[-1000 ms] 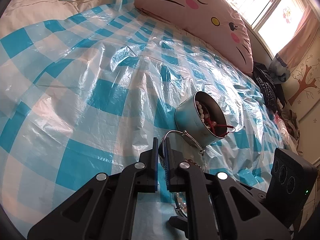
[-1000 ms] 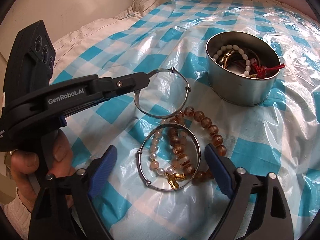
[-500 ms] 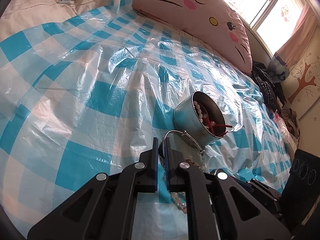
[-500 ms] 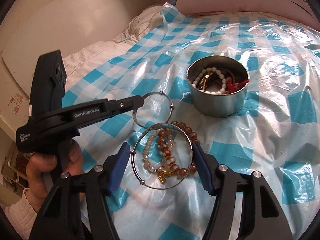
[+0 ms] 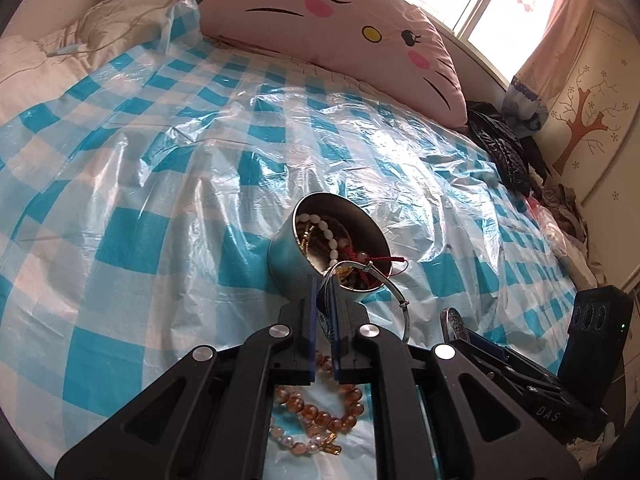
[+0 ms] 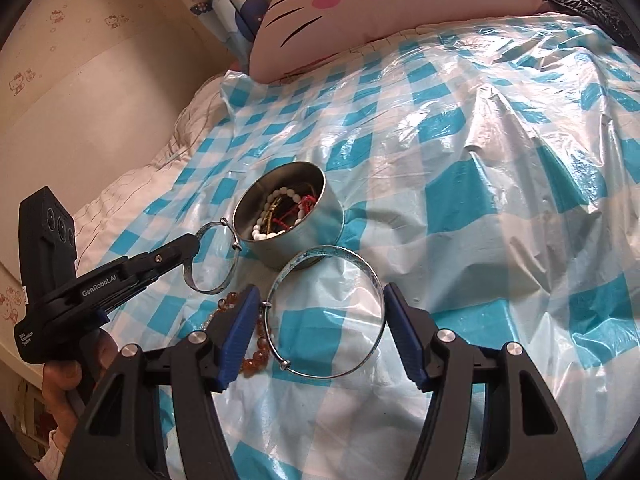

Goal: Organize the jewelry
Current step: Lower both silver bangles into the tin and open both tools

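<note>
**Two bangles held above the bed, one at the tin's rim**

Two silver bangles are gripped, one per gripper, over a blue-and-white checked plastic sheet (image 6: 480,152) spread on the bed. The left gripper (image 5: 323,292) has its fingers pinched almost together on the rim of a thin bangle (image 5: 384,280); in the right wrist view that bangle (image 6: 212,258) hangs just beside the round metal tin (image 6: 288,220), its clasp at the tin's wall. From the left wrist view the hoop overlaps the tin's (image 5: 288,252) near edge — whether it touches cannot be told.

The right gripper (image 6: 320,320) stands wide, its blue pads (image 6: 236,340) pressing on opposite sides of a larger bangle (image 6: 326,312) spanned between them. The far edge of this hoop lies close to the tin's base.

Inside the tin sit white beads (image 6: 276,216), a red cord and some gold pieces. On the sheet, below and left of the right gripper, lies an amber bead bracelet (image 6: 256,354), partly hidden by the left pad; the left wrist view shows those amber beads (image 5: 320,412) with a paler pearl strand (image 5: 292,442) beside them.

A pink cat-face pillow (image 6: 380,4) rests at the head of the bed — well apart from the tin.
</note>
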### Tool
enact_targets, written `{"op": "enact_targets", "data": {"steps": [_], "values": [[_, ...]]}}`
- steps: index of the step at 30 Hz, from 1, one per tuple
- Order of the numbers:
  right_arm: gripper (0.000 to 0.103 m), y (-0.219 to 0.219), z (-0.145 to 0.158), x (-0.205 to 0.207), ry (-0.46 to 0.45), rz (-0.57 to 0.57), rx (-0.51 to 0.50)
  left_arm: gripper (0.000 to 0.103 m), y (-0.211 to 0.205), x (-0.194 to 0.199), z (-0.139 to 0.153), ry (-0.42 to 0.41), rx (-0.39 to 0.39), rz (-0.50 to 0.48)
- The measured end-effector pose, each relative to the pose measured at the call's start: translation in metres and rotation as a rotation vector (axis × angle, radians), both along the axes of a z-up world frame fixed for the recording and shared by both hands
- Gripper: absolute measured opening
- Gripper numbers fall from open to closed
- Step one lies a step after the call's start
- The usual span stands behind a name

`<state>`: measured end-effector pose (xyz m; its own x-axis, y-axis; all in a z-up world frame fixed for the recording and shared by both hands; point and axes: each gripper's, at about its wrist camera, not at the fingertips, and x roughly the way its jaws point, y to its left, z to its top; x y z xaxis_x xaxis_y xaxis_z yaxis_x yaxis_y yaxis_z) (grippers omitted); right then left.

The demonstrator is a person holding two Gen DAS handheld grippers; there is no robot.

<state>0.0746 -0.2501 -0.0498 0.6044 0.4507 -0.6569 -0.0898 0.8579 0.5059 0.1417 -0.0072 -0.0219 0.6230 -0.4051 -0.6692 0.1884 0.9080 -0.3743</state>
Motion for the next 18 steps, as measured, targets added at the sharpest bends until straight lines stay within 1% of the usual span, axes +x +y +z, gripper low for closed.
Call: {"op": "enact_targets", "data": {"steps": [6,11,15,18], "values": [[0.062,-0.009,-0.003,0.000,0.008,-0.033,0.016,0.005,-0.025,0.022,0.005,-0.017,0.015,-0.043],[0.062,-0.011,-0.005,0.000,0.009,-0.040,0.023,0.005,-0.040,0.036,0.000,-0.010,0.023,-0.067],[0.062,-0.013,-0.006,0.000,0.013,-0.040,0.033,0.005,-0.049,0.046,-0.002,-0.023,0.056,-0.061],[0.062,-0.014,-0.007,0.001,0.013,-0.041,0.038,0.005,-0.050,0.054,-0.003,-0.035,0.098,-0.041]]}}
